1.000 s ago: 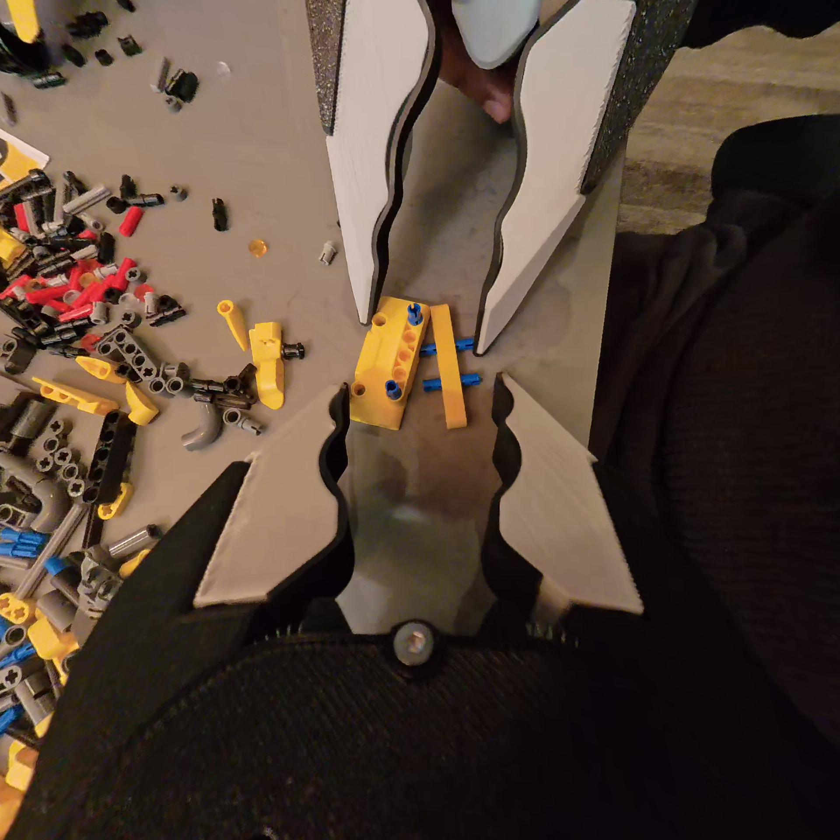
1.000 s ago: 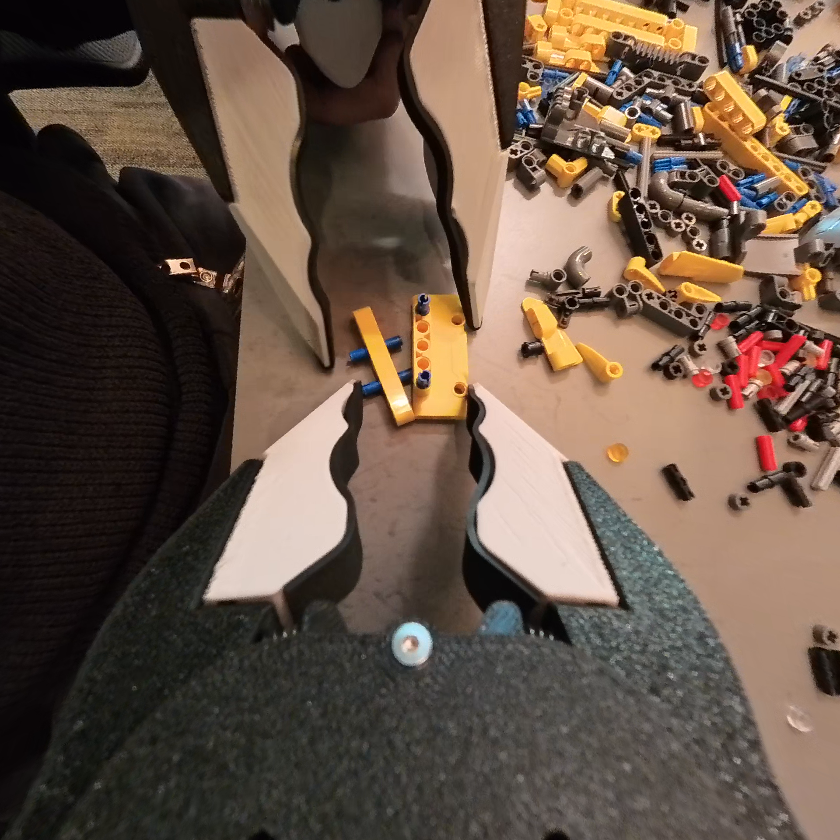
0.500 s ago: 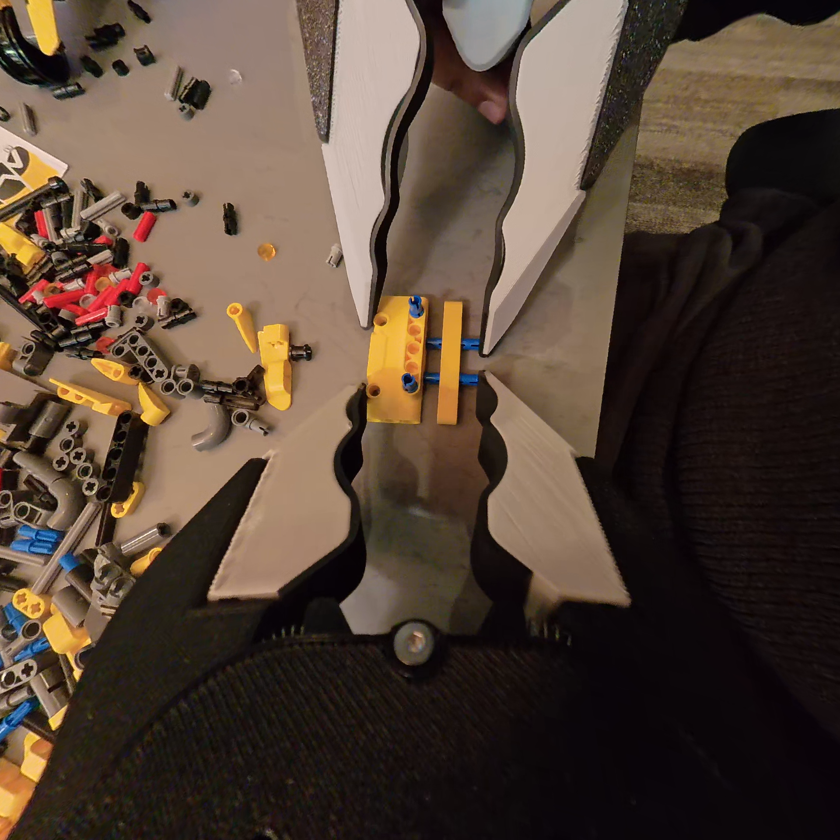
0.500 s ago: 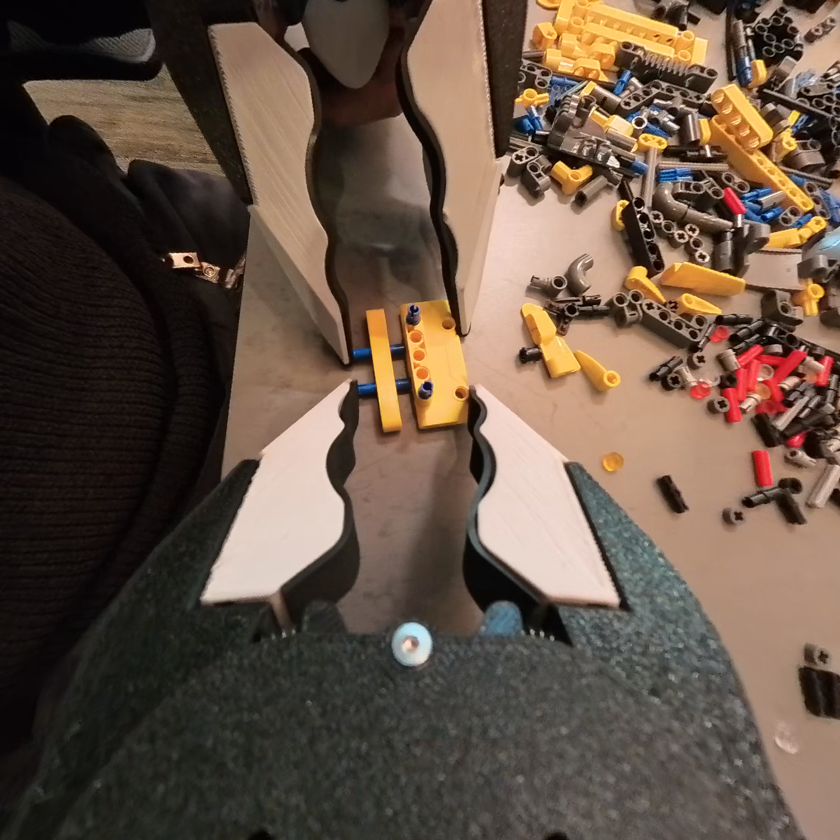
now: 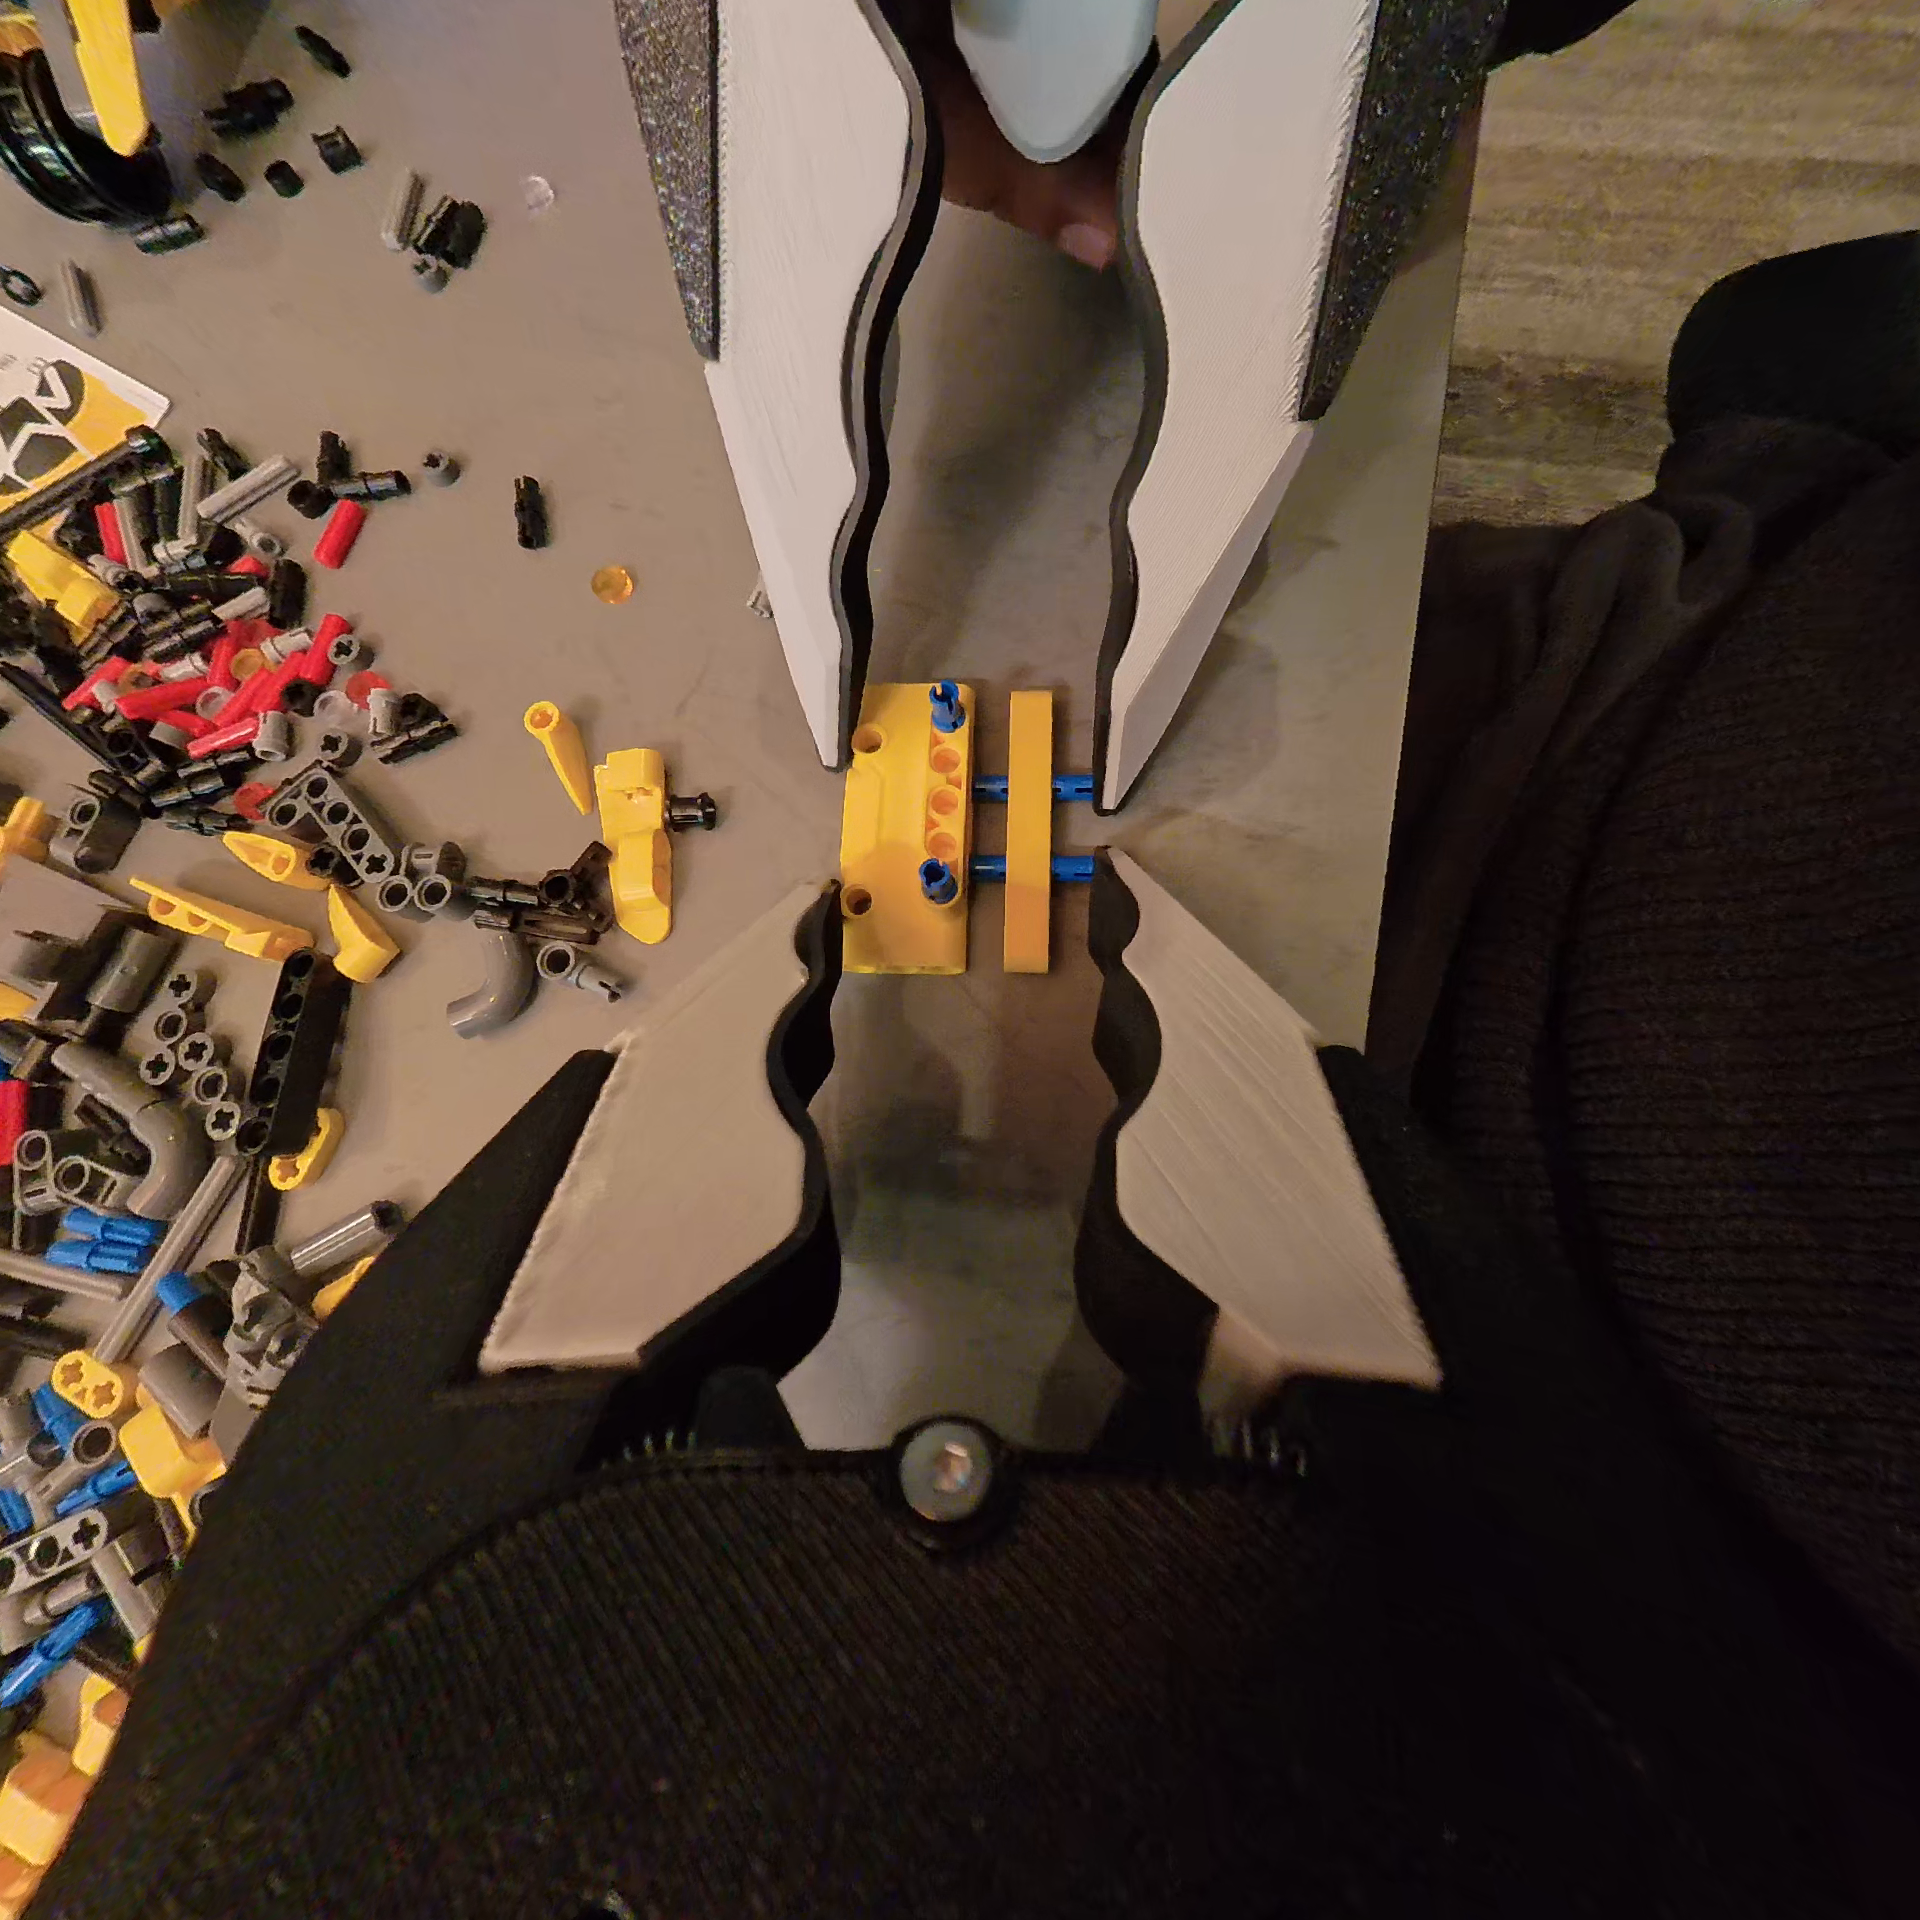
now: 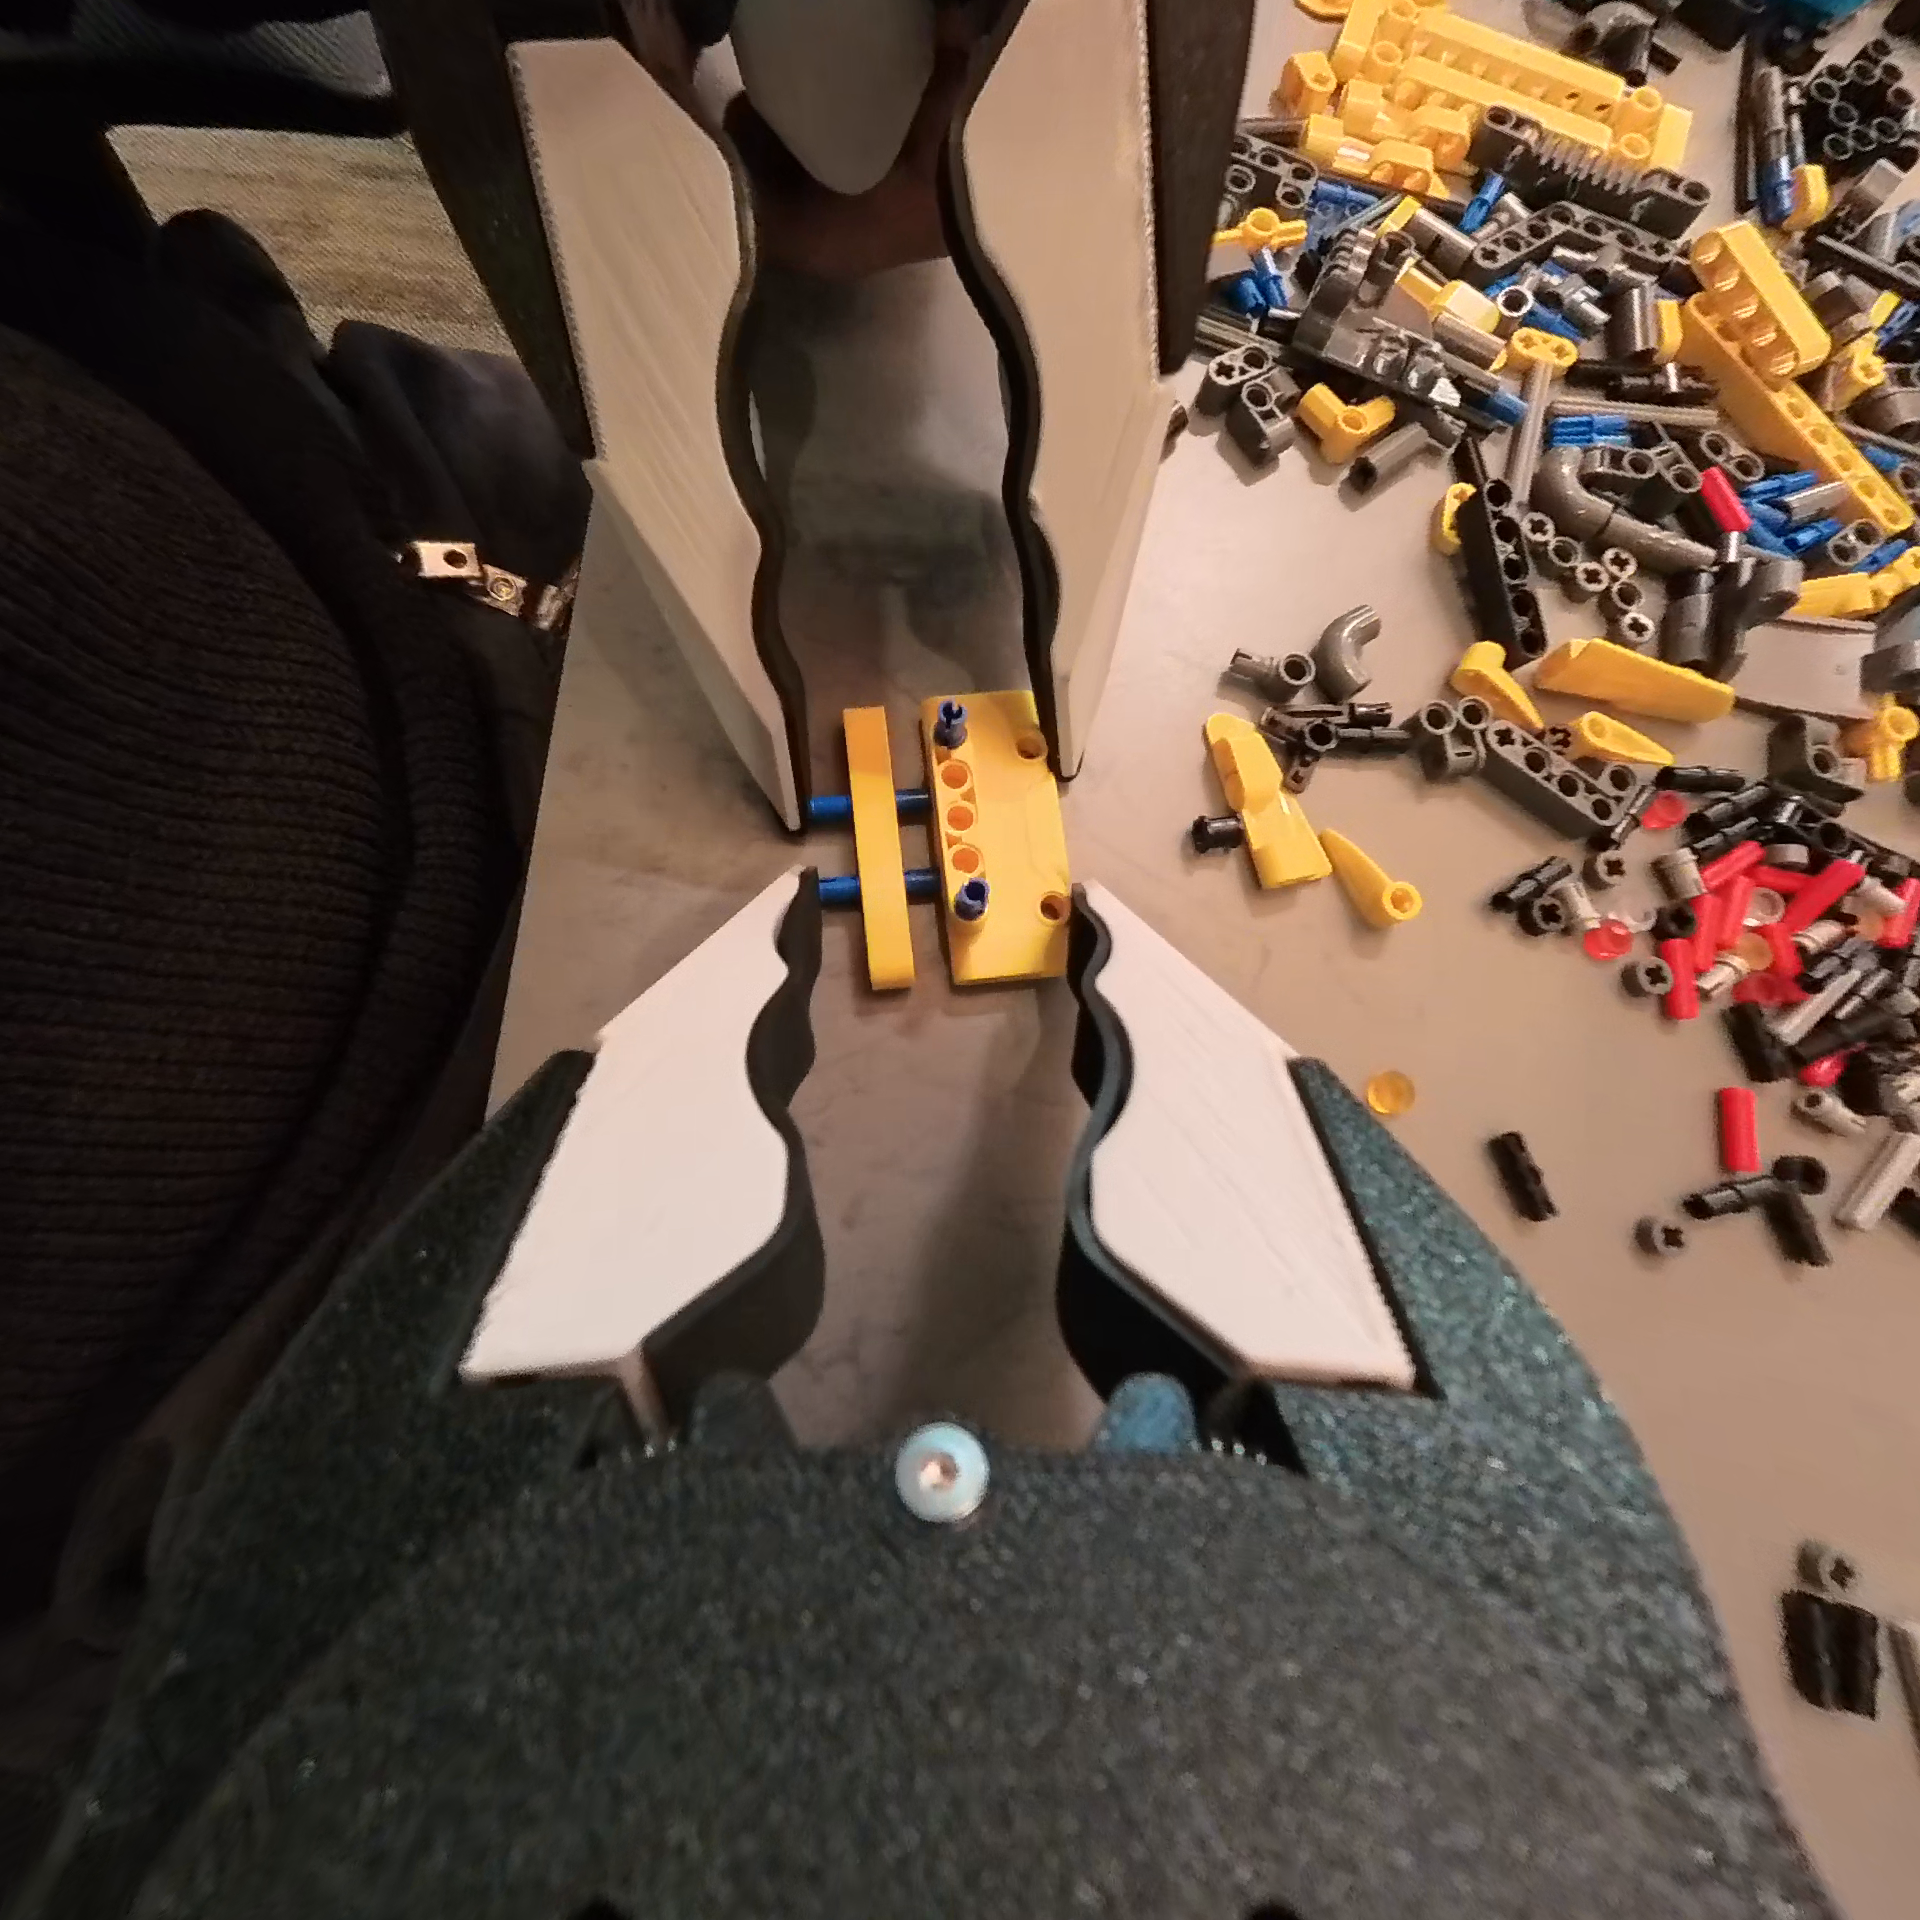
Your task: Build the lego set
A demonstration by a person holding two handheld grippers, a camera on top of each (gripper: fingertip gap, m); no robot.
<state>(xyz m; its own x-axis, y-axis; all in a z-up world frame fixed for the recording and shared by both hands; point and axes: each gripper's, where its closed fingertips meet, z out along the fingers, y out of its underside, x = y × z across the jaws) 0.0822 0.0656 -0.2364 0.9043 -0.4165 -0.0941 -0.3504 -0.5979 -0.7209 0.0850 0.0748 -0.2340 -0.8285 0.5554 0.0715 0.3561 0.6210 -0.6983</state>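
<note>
Two grippers face each other across a grey table, tips almost meeting around a small yellow assembly. In the left wrist view, the left gripper sits nearest, its jaws spread about as wide as the assembly and gripping nothing; one tip lies just beside the near left corner of the yellow block, the other just beside the end of the nearer blue pin. The block lies flat on the table, with a row of holes along it and a short blue peg standing at each end of the row. Two blue pins run from its right side through a thin yellow beam, which stands parallel to the block with a narrow gap between them. Beyond the assembly, the right gripper comes in from the far side, equally wide apart and empty, its tips flanking the far end of the block and the farther pin. In the right wrist view, the same pieces sit mirrored: beam left, block right, right gripper near, left gripper far. Loose parts in yellow, black, grey, red and blue lie scattered well to the left.
</note>
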